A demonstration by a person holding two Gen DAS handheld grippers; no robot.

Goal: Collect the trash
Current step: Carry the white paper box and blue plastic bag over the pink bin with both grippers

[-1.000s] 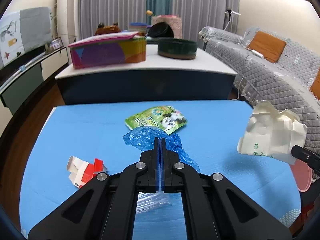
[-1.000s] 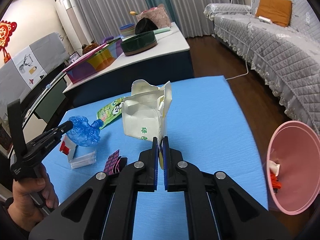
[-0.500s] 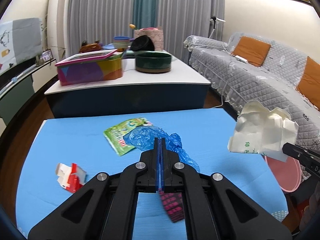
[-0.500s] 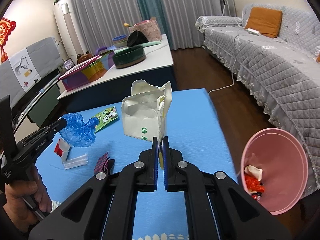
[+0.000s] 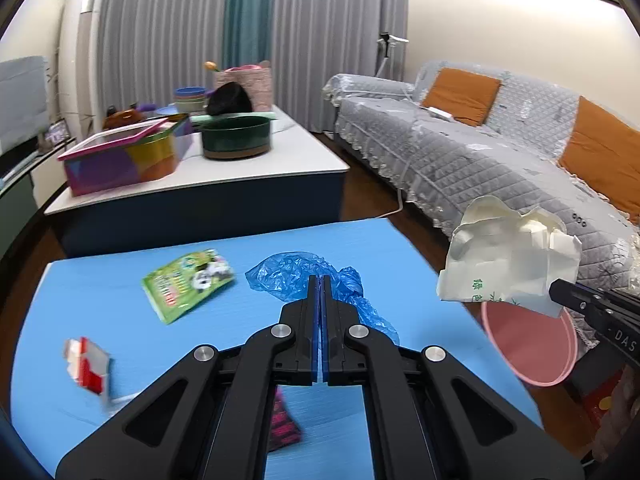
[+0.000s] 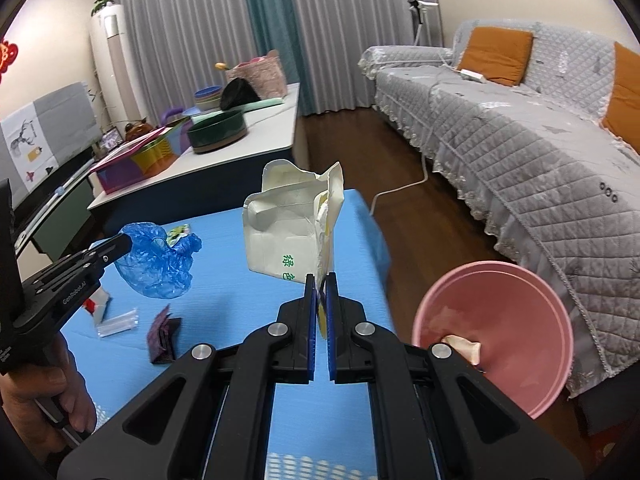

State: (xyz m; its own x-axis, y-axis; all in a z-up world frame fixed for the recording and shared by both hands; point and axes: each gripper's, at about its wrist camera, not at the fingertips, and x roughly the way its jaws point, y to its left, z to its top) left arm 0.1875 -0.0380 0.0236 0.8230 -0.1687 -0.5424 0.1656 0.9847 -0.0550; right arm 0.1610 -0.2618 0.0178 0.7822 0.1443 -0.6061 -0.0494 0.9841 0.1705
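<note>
My left gripper (image 5: 319, 280) is shut on a crumpled blue plastic bag (image 5: 292, 272), held above the blue table (image 5: 100, 300); in the right wrist view the same bag (image 6: 160, 260) hangs off the left gripper (image 6: 124, 242). My right gripper (image 6: 320, 280) is shut on a crumpled white paper carton (image 6: 292, 224) with green print. That carton (image 5: 508, 256) hangs over the table's right edge, above a pink bin (image 5: 528, 344). The pink bin (image 6: 496, 328) stands on the floor to the right with some trash in it.
On the table lie a green snack packet (image 5: 186, 284), a red-and-white box (image 5: 88, 364), a dark pink wrapper (image 6: 162, 334) and a clear wrapper (image 6: 118, 322). A white low table (image 5: 240, 168) with boxes and bowls stands behind. A grey sofa (image 6: 520, 140) runs along the right.
Both grippers have moved to the right and slightly up with their loads. The carton now hangs nearer the pink bin, and the trash on the table has slid leftward in view.
</note>
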